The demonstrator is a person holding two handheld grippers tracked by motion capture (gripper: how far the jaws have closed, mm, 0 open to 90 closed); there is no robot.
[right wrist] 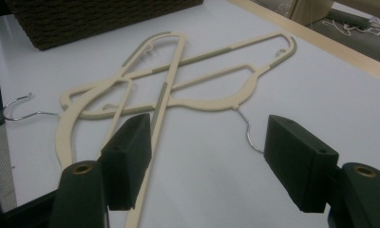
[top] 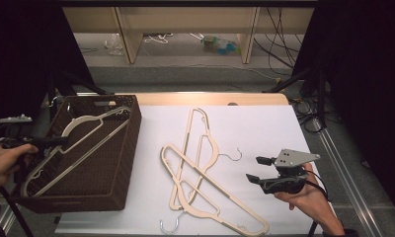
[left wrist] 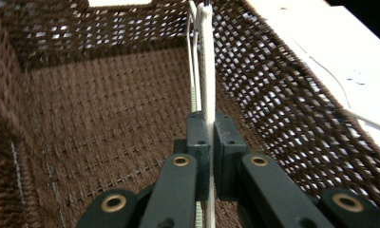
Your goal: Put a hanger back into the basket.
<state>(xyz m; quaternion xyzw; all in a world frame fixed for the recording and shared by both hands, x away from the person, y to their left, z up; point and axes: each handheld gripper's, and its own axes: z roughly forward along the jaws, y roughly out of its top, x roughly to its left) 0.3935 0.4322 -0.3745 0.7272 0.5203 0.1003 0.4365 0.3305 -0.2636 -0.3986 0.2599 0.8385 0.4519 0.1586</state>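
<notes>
A cream hanger (top: 82, 136) lies tilted inside the brown woven basket (top: 131, 148) at the table's left. My left gripper (top: 63, 140) is shut on that hanger's thin edge (left wrist: 208, 95), above the basket's floor (left wrist: 107, 118). Two more cream hangers lie crossed on the white table: one (top: 198, 143) points away, the other (top: 225, 197) runs toward the front edge. In the right gripper view they show as one hanger (right wrist: 216, 102) and a second (right wrist: 166, 80) lying across it. My right gripper (top: 255, 169) hovers open to their right. Nothing sits between its pads (right wrist: 128, 156), just the tabletop and a wire hook (right wrist: 247, 130).
The white table (top: 264, 128) has a wooden back edge (top: 210, 98). A second metal hook (top: 168, 227) sticks out near the front edge. Behind the table stand a shelf unit (top: 185, 19), loose cables on the floor and dark curtains on both sides.
</notes>
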